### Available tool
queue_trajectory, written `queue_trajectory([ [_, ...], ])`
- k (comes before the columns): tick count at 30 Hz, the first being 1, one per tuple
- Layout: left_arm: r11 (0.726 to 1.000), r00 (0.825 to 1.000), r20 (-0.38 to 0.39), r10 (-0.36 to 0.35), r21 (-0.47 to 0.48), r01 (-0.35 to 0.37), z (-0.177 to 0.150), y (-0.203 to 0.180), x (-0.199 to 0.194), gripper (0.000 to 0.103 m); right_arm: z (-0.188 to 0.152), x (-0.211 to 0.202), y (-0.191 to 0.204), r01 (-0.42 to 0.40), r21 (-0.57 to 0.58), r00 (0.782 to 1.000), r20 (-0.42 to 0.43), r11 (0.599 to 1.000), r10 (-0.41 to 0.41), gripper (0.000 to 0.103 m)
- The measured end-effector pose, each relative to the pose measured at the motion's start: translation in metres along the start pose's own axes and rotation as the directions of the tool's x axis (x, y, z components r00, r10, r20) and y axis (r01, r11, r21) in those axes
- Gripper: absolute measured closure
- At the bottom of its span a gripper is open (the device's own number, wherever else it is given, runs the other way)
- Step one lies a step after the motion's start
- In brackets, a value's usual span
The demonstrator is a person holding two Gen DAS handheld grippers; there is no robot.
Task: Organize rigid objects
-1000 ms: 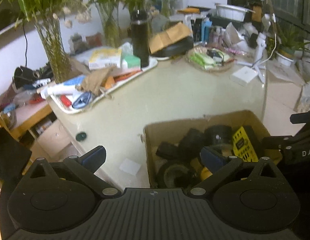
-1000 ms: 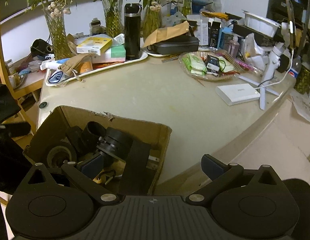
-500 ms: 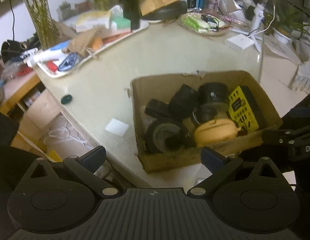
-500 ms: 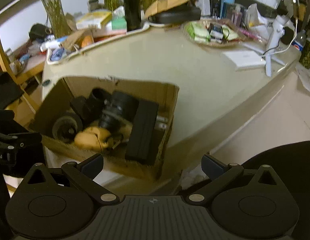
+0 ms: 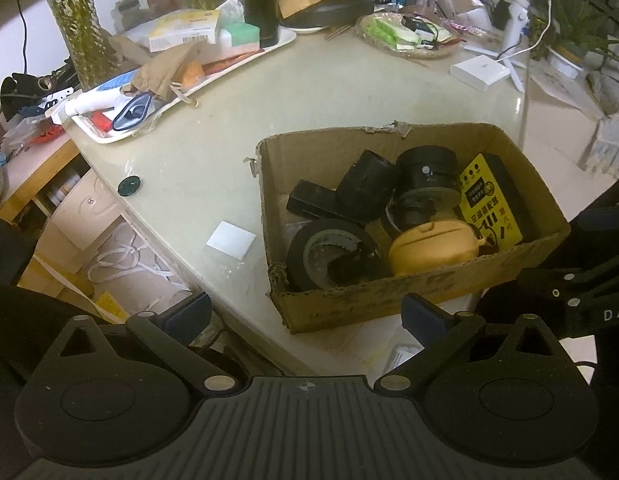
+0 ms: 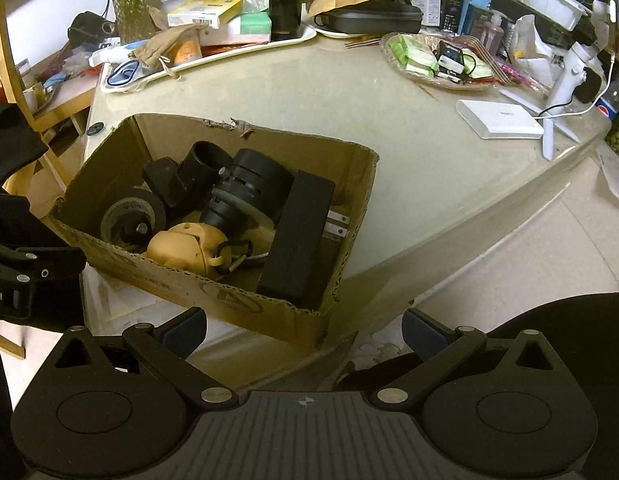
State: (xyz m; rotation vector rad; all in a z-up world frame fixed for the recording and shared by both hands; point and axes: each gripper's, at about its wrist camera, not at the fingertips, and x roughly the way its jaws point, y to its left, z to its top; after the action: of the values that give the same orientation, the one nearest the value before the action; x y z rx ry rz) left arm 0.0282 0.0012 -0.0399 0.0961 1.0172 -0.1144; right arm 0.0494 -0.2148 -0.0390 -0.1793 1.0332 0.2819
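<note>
Moved: both cameras sit higher and further back than a second ago, so the cardboard box now shows whole and from above instead of half hidden behind the fingers
Left gripper: fingers spread wide, holding nothing, hovering off the near edge of the worktop
Right gripper: fingers equally wide apart and empty, hanging below the box's near right corner
Where the things are: all piled in the box, which sits at the worktop's near edge; tape roll at front left, tan case beside it, black lens behind, yellow-faced device leaning on the right wall
Risk, box: its front wall seems to be at or past the rim; a push from above or a snag on the torn rim could tip it to the floor
Risk, pile: the pieces overlap; lifting the lens could drag the case or roll along
Risk, grip: the round lens barrel may slip from flat fingers
Risk, clutter: the tray leaves only the middle of the worktop free for setting things down
</note>
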Motion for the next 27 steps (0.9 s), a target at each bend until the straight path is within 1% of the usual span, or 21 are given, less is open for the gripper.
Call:
queue_trajectory([
  [8, 1.0, 1.0, -0.01, 0.009, 0.008, -0.009, 0.0004, -0.0026, 0.0019, 0.0, -0.0005, 0.0011, -0.0017, 0.0, 0.004, 1.0, 0.0, 1.0, 0.0, 0.0],
  [27, 1.0, 1.0, -0.011, -0.005, 0.011, 0.005, 0.0005, -0.0028, 0.0017, 0.0, -0.0015, 0.0021, -0.0007, 0.005, -0.002, 1.0, 0.0, 1.0, -0.005, 0.0],
])
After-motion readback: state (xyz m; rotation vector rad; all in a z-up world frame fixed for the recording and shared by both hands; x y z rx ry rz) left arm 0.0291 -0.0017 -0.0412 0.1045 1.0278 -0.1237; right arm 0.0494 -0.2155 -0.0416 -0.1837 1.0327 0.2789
